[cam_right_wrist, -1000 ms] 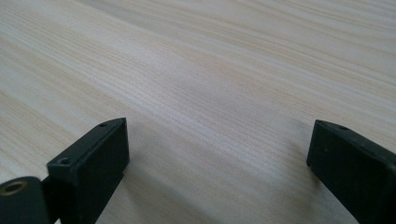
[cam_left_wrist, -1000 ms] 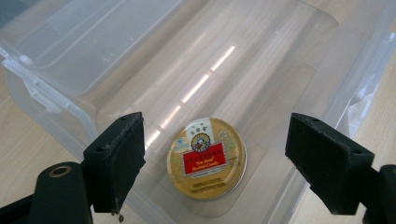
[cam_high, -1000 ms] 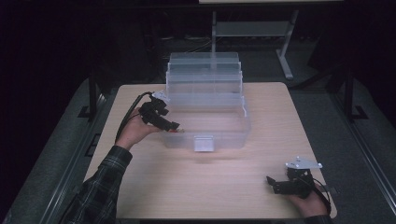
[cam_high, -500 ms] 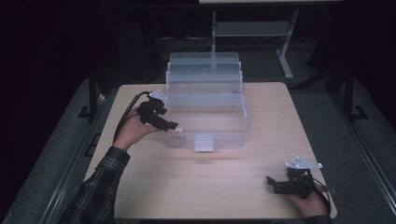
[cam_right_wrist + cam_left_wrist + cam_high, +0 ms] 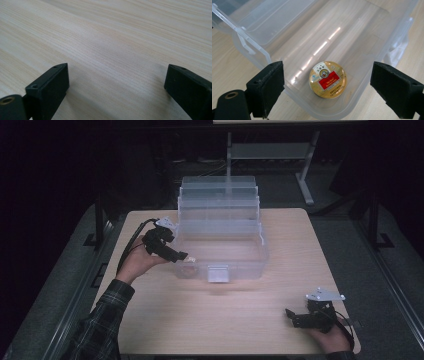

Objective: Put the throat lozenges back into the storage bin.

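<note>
1. Change since the earlier frame: the left gripper (image 5: 183, 256) has edged slightly right and down over the near-left corner of the clear plastic bin (image 5: 260, 247); the right gripper (image 5: 292, 317) has stayed put at the near-right corner of the wooden table (image 5: 210, 315).
2. Left gripper: jaws spread wide and holding nothing, poised above the bin's rim. In the left gripper view both black pads (image 5: 265, 87) stand either side of the item below.
3. Round gold tin (image 5: 328, 79): lies flat on the bin's floor, lid up, red-and-white label facing the camera, close to the near wall (image 5: 332, 110) and clear of both pads.
4. Right gripper: jaws apart and empty, resting low over bare table (image 5: 107, 47).
5. Progress, as judged: the tin appears already deposited in the bin; what seems left is withdrawing the left gripper and perhaps closing the hinged lid (image 5: 218, 200), which stands raised behind.
6. Obscured: the label's lettering is too small to read; in the high view the tin is hard to make out through the glare on the clear plastic; the lid's tiers blur together.
</note>
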Demonstrator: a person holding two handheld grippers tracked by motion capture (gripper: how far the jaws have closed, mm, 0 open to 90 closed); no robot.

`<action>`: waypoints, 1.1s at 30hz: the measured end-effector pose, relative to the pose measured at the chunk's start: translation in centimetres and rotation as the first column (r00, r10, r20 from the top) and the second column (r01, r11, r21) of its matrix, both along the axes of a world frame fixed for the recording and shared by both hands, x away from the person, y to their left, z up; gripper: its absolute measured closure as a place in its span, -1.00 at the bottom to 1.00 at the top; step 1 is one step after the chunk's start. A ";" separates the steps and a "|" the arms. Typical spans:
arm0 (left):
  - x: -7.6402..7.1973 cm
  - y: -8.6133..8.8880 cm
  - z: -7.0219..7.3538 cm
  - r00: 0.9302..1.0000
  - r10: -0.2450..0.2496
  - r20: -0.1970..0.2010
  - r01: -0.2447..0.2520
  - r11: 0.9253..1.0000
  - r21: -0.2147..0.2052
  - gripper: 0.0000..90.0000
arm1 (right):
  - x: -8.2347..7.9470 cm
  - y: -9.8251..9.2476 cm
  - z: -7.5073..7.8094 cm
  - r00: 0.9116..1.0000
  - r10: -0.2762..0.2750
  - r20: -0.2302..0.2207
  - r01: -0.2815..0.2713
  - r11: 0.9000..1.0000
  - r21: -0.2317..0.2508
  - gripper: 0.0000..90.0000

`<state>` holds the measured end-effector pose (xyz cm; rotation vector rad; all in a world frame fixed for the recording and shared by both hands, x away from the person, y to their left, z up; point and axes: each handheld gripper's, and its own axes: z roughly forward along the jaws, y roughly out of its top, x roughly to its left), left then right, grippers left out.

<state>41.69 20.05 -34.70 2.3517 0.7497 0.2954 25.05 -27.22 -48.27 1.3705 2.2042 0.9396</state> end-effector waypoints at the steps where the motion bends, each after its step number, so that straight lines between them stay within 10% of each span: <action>1: -0.1 0.1 -0.1 1.000 -0.002 0.001 0.002 1.000 0.007 -0.75 | 0.0 0.0 0.0 1.000 0.000 0.000 0.000 1.000 0.000 -0.89; 33: -5.7 5.0 -2.3 0.997 0.065 0.029 -0.063 0.996 -0.070 -0.75 | 0.1 0.0 0.0 1.000 -0.002 0.000 0.002 1.000 0.000 -0.89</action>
